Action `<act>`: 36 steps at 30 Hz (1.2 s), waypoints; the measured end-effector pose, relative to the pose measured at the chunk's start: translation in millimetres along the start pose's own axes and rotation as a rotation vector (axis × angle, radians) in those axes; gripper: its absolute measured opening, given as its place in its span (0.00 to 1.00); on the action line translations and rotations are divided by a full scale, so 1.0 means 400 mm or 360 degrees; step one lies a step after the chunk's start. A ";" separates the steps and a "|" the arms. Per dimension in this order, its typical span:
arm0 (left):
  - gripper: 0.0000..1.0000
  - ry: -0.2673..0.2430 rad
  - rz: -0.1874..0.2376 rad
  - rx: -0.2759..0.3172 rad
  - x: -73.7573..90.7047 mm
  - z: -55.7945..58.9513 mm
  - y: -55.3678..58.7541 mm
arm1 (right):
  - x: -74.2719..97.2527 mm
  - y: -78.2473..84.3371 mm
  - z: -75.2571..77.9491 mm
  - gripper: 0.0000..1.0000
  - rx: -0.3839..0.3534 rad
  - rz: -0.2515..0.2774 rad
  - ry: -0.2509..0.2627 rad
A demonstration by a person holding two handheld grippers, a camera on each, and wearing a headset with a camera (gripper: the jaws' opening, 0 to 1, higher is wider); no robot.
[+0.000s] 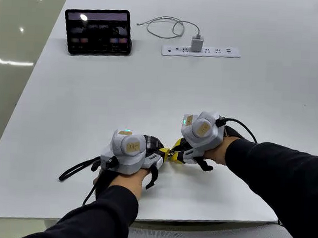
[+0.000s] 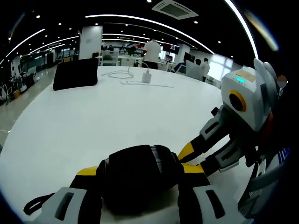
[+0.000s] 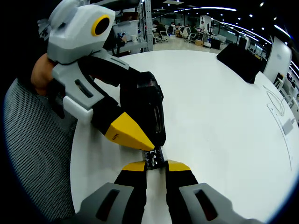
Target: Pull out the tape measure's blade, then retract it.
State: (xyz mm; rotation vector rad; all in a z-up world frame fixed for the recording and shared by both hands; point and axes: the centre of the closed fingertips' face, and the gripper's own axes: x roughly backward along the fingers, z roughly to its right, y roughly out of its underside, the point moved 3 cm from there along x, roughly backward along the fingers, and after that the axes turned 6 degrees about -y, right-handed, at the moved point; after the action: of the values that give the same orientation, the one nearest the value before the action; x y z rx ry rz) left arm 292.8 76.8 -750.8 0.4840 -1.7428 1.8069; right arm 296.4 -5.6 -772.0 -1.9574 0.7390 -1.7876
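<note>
A black tape measure (image 2: 140,175) rests on the white table, and my left gripper (image 2: 140,170) is shut on its case, one yellow-tipped finger on each side. The same case (image 3: 147,105) appears in the right gripper view, with the left gripper (image 3: 126,133) around it. A short bit of the blade (image 3: 154,158) sticks out of the case, and my right gripper (image 3: 155,165) is shut on that blade end. In the head view both grippers meet near the table's front edge, the left (image 1: 159,154) and the right (image 1: 174,155), with the tape measure (image 1: 153,143) between them.
A dark tablet (image 1: 98,31) stands at the back left of the white table (image 1: 150,81). A white power strip (image 1: 201,51) with a charger and cable lies at the back. The table's front edge (image 1: 142,218) is close to the hands.
</note>
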 end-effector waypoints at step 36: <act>0.61 0.0062 -0.0010 0.0126 0.002 -0.012 -0.006 | -0.026 -0.032 -0.006 0.11 0.0016 0.0068 -0.0014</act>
State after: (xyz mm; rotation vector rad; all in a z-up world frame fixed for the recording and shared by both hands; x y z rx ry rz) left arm 294.3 81.5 -748.9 0.4824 -1.6467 1.8742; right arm 295.3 10.8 -772.2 -1.9269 0.7616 -1.7536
